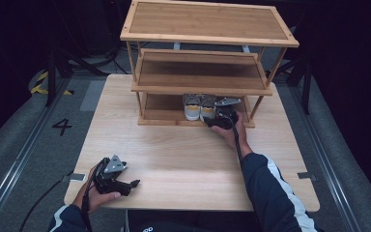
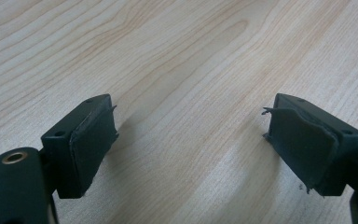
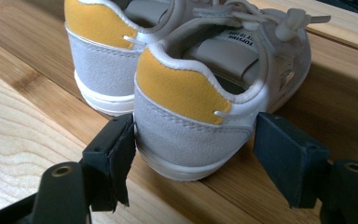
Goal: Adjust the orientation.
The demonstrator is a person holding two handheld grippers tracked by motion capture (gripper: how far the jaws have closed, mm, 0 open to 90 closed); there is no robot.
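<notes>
A: The right gripper (image 3: 191, 154) is at the foot of the wooden rack (image 1: 207, 36) now, and the nearer shoe (image 3: 200, 107) has its heel sitting right between the jaws. The left pad looks to be just against the heel; on the right there is a gap, so the jaws stand wide and are not clamped on it.

B: And where is that shoe resting?

A: On the bottom shelf (image 1: 164, 115) of the rack, toes pointing in, heel at the front lip. Its partner, the second shoe (image 3: 102, 60), stands just beside it, the two touching or nearly so.

B: Count it out for us.

A: Two shoes, one rack with three shelves, two grippers, one desk (image 1: 188, 159).

B: How do the shoes look?

A: Small sneakers, pale grey suede on the sides, a yellow patch at each heel, white soles and white collar trim, with white laces on the nearer one.

B: And the other hand?

A: The left gripper (image 2: 191, 140) sits at the near left corner of the desk, well apart from the shoes, jaws wide over bare wood, holding nothing.
</notes>
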